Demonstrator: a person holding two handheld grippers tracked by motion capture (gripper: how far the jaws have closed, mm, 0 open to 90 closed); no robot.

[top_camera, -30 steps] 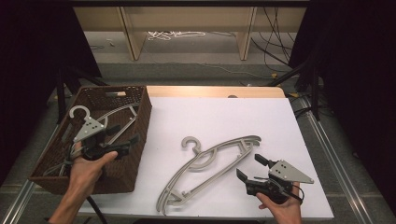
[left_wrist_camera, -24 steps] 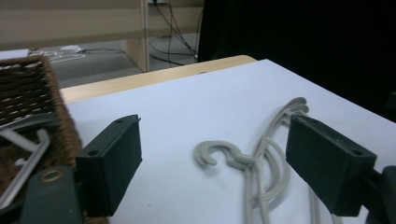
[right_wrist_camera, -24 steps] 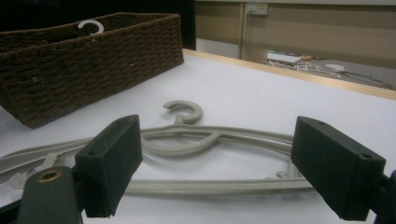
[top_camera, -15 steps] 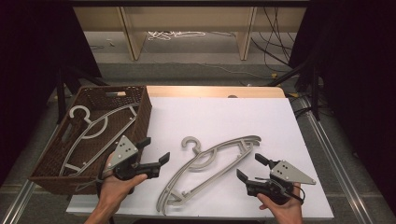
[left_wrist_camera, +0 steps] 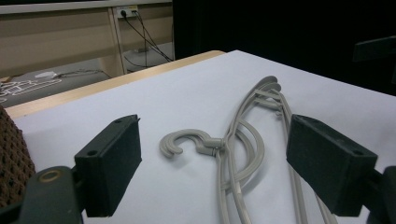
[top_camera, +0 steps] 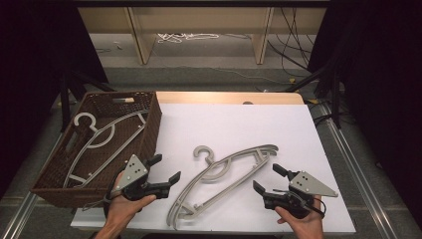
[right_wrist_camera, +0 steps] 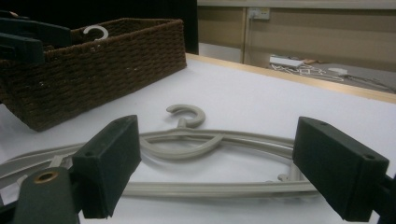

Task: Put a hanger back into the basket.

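White bench top is being shared by a grey hanger lying flat, long axis diagonal. It's being flanked by both tools, jaws spread wide: left tool nearer the hook, right tool nearer the bar.

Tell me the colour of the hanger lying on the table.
Light grey hanger; the high view shows it best.

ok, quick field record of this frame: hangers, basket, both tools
hanger on table: grey, flat on the white table, hook toward the basket
hanger in basket: grey, lies inside
basket: brown wicker, on the table's left edge
left tool: open, empty, just left of the table hanger
right tool: open, empty, just right of the table hanger
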